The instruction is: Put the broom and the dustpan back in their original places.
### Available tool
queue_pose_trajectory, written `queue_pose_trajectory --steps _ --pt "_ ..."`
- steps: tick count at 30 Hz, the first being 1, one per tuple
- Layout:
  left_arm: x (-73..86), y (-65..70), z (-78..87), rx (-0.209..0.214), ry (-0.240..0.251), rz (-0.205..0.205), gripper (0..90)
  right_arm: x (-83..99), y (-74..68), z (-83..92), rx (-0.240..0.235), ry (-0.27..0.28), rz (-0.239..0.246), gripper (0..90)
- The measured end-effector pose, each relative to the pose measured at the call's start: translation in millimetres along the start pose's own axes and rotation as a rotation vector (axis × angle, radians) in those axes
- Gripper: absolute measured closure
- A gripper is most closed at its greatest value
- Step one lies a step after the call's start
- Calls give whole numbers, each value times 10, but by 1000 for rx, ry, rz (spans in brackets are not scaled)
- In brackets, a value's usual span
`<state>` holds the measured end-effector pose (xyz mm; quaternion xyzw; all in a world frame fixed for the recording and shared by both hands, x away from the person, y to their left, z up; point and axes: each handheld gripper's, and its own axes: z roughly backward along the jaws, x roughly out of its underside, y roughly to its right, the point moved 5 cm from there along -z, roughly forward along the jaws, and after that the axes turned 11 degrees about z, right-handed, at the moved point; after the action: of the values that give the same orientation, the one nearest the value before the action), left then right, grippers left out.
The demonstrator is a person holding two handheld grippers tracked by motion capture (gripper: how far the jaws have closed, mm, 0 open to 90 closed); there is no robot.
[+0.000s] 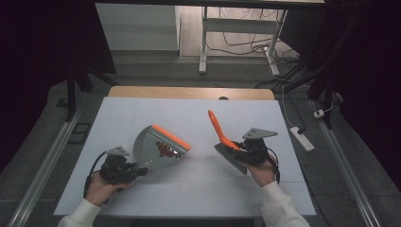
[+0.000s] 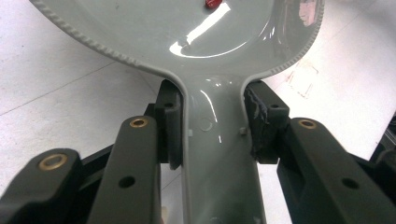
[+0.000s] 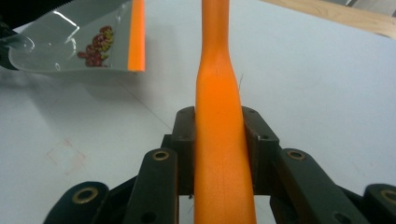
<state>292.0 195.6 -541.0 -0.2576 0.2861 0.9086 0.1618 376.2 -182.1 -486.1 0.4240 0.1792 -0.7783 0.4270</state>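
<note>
Dustpan (image 1: pixel 158 147) — grey, orange lip, red bits inside

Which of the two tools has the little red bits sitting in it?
The grey dustpan with the orange edge, held by the left gripper. The orange-handled brush in the right gripper carries none.

No legible txt, labels or nos. anywhere on the items in view.
</note>
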Motion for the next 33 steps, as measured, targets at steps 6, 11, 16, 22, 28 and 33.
queue_pose_trajectory --steps 6,11,16,22,28,33 --pt "17 18 47 -10 39 25 615 52 28 89 4 2 -11 700" --pt "64 21 74 -4 60 55 614 111 -13 143 4 -9 -13 699" --pt "125 9 101 -29 79 88 614 110 -50 182 -6 -3 -17 699" --pt "144 -28 122 -41 94 110 614 139 -95 206 -13 -14 -17 700" --pt "165 -74 130 -72 109 135 614 222 -118 242 -21 -24 -32 700" --pt "187 -107 163 -83 134 168 614 283 -91 290 -20 -25 -59 700"
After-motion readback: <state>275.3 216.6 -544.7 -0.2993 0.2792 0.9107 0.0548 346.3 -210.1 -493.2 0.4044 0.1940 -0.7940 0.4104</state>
